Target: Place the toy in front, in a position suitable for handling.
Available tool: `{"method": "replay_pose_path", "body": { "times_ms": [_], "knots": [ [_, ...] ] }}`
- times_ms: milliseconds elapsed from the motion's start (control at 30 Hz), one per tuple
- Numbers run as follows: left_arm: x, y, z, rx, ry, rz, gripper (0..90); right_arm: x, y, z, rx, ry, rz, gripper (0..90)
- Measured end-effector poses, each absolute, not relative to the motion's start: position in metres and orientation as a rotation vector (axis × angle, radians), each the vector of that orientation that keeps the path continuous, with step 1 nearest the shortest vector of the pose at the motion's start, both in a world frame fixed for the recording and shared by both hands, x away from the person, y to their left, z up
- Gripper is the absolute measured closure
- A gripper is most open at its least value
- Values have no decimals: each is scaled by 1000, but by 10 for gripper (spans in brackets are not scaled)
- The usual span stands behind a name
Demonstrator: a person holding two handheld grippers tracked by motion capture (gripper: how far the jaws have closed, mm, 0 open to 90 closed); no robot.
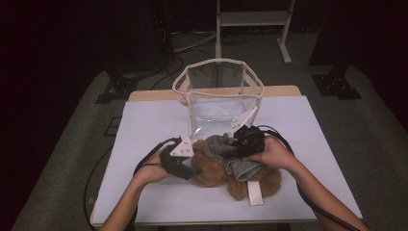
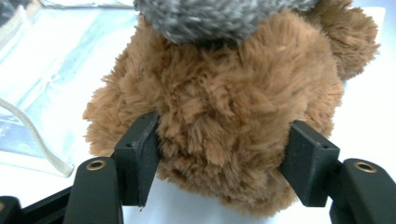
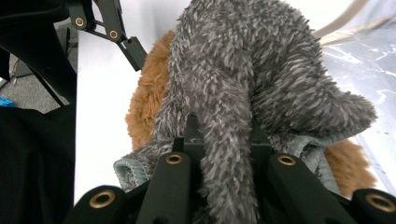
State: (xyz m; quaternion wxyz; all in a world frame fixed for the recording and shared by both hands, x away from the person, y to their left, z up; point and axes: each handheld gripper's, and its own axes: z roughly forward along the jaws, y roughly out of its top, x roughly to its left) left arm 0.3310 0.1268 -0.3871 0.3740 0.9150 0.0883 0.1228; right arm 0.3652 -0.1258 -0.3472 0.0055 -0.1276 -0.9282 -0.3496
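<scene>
Your right gripper point(image 3: 224, 140) is clamped on the grey fuzzy garment point(image 3: 243, 70) — your left gripper point(image 2: 224, 163) sits half-open, jaws pressing the brown teddy bear point(image 2: 233, 107).

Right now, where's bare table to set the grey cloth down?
Free: the white table left of the clear bag, the stretch right of the bag, and the near edge under the forearms. Crowded: the centre, where the brown plush toy, grey cloth and both hand-held grippers sit before the bag.
</scene>
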Motion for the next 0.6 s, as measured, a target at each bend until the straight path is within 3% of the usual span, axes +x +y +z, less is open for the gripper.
{"method": "replay_pose_path", "body": {
  "times_ms": [133, 333, 600],
  "knots": [
    [324, 123, -378, 2313, 189, 268, 298, 358, -125, -350, -388, -2883, -1112, 760],
    [319, 111, -380, 2326, 157, 224, 315, 350, -124, -345, -348, -2898, -1085, 759],
    [316, 116, -385, 2351, 146, 258, 329, 355, -163, -318, -421, -2929, -1142, 759]
  ]
}}
